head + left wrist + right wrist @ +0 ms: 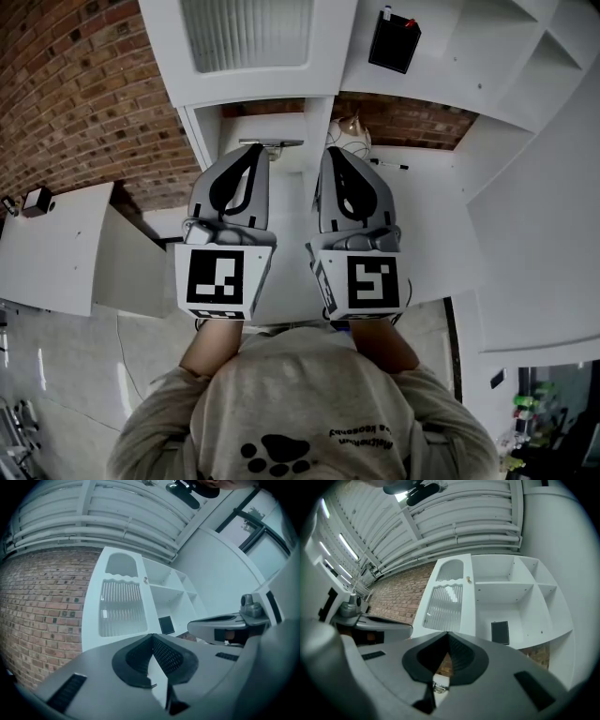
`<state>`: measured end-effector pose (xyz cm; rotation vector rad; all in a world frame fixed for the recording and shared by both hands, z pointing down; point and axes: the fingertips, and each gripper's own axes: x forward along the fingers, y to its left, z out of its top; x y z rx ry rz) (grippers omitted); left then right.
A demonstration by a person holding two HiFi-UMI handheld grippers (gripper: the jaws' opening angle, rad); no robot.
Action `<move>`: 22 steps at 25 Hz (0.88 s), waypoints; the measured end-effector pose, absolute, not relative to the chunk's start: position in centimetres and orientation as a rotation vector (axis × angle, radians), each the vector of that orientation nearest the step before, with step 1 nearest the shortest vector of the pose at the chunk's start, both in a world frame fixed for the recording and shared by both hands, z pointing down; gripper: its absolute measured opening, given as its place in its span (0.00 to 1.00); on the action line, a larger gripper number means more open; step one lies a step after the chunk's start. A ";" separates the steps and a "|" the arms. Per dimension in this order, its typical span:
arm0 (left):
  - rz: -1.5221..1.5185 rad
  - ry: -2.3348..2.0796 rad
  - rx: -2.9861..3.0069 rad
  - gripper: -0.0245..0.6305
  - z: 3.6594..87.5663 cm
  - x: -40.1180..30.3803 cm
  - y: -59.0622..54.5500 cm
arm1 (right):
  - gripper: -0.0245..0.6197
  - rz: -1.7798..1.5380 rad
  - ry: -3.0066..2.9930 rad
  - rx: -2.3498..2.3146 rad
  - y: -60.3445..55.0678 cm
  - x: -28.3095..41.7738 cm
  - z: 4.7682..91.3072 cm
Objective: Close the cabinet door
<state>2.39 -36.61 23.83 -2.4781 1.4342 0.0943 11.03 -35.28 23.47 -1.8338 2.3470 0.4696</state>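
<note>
The white cabinet door (246,33) with a ribbed glass panel hangs above and ahead of me, and it looks flush with the cabinet front. It shows in the left gripper view (119,609) and the right gripper view (445,606), with a small knob (468,579) at its edge. My left gripper (253,148) and right gripper (330,150) are held side by side below the door, apart from it. Both point slightly upward. The left gripper (151,635) has its jaws together with nothing between them. The right gripper (447,633) is also shut and empty.
Open white shelves (511,588) sit right of the door, with a flat black object (394,40) on the lowest one. A brick wall (66,84) runs behind. On the white counter (431,216) below lie a round glass ornament (349,136) and a pen (389,164). A white table (52,248) stands at left.
</note>
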 end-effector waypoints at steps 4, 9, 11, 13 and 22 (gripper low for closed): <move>0.065 1.426 -2.479 0.05 24.8 2.6 -36.1 | 0.06 0.463 2.353 -1.839 -34.7 11.3 24.1; 0.046 1.431 -2.484 0.05 25.6 2.6 -35.7 | 0.06 0.430 2.380 -1.846 -34.7 11.0 25.2; 0.039 1.427 -2.484 0.05 25.8 2.7 -35.7 | 0.06 0.413 2.390 -1.829 -34.6 10.8 25.5; 0.032 1.424 -2.480 0.05 25.9 2.8 -35.6 | 0.06 0.404 2.392 -1.828 -34.6 10.7 25.7; 0.034 1.406 -2.481 0.05 25.9 3.2 -35.9 | 0.06 0.420 2.370 -1.814 -34.8 10.9 25.1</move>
